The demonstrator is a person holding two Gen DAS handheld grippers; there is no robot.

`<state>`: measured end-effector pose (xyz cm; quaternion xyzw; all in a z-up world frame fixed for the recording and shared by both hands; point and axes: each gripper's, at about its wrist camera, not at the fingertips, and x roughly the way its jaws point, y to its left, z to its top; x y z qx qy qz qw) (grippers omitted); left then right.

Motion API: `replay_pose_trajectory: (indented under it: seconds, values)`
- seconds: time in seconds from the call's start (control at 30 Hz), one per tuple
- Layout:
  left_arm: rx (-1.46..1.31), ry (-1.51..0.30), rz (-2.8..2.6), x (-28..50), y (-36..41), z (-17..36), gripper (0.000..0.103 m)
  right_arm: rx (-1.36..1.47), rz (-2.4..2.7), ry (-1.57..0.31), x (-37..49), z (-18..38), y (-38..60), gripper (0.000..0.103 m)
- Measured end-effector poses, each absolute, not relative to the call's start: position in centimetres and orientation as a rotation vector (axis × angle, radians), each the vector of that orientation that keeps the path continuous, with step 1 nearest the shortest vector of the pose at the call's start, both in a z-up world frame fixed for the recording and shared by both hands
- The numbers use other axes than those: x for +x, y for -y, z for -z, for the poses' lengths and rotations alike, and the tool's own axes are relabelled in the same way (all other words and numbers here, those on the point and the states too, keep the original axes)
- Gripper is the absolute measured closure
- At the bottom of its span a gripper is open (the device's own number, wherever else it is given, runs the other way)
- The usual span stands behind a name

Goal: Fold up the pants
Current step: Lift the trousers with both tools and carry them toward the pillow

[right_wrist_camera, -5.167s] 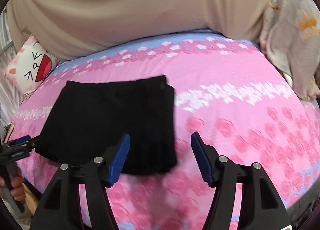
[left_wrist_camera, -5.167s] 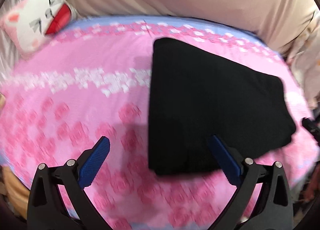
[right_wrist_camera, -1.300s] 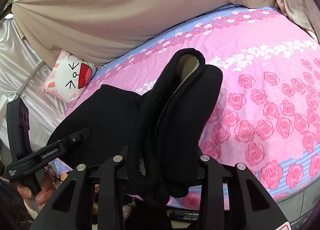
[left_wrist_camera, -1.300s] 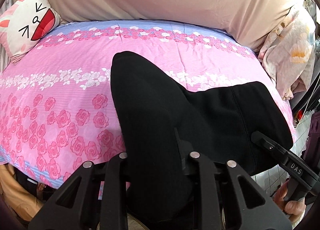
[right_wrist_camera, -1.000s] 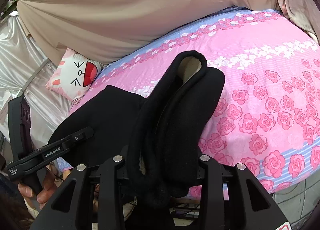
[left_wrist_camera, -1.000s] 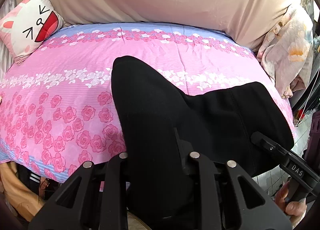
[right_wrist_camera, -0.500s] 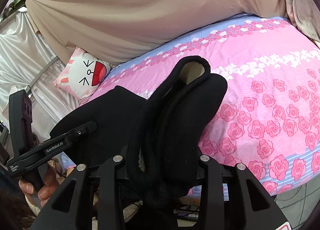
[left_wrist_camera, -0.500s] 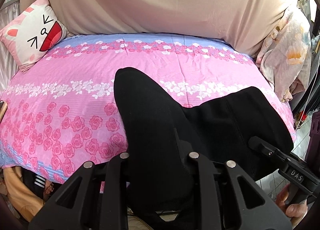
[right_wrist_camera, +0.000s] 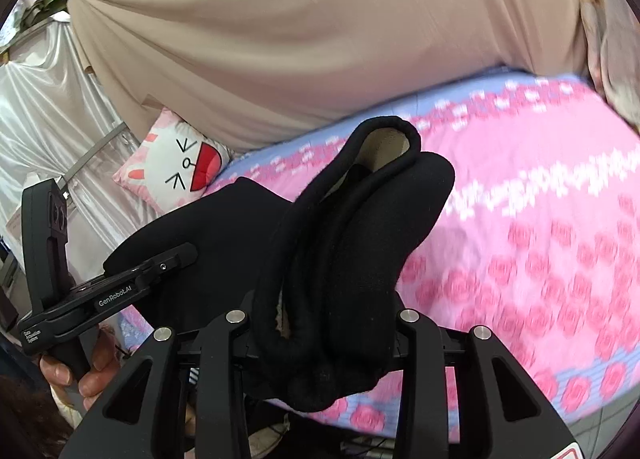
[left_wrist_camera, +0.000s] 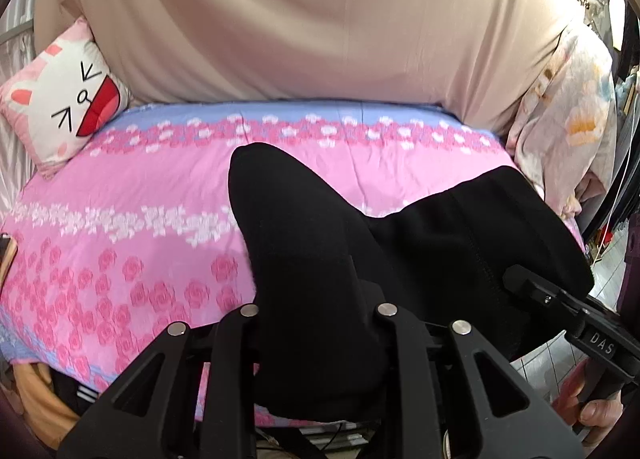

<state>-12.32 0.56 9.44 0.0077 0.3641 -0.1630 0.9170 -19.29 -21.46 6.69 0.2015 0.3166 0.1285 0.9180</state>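
Black pants point(left_wrist_camera: 320, 243), folded into a thick bundle, are being held up above the near edge of a bed by two handheld grippers, one at each end. In the left wrist view, the left gripper point(left_wrist_camera: 318, 323) is clamping one end of the bundle, its jaws closed tightly on the dark fabric, which is bulging up between the black arms and hiding the fingertips. From there the cloth is stretching off to the right toward the right gripper point(left_wrist_camera: 560, 307), whose black body is showing at the lower right with a person's hand point(left_wrist_camera: 588, 399) wrapped around its handle. In the right wrist view, the right gripper point(right_wrist_camera: 320, 323) is squeezing the other end of the pants point(right_wrist_camera: 348, 227), jaws shut on several stacked layers, with a pale lining showing inside the top fold. The left gripper point(right_wrist_camera: 120, 287) is appearing at the left of that view. Behind the pants, a pink bedspread point(left_wrist_camera: 120, 227) printed with roses is covering the bed. A cartoon cat pillow point(left_wrist_camera: 64, 99) is leaning at the far left corner against a beige curtain point(left_wrist_camera: 320, 19).
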Motion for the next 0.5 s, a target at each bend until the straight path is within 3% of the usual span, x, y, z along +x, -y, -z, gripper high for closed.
replay_pose_trajectory:
  seconds: [0.5]
  values:
    - [0.027,-0.507,0.347,-8.3,-0.4,-16.9,0.082,0.321,-0.278,-0.413,-15.0,-15.5,22.6,0.068]
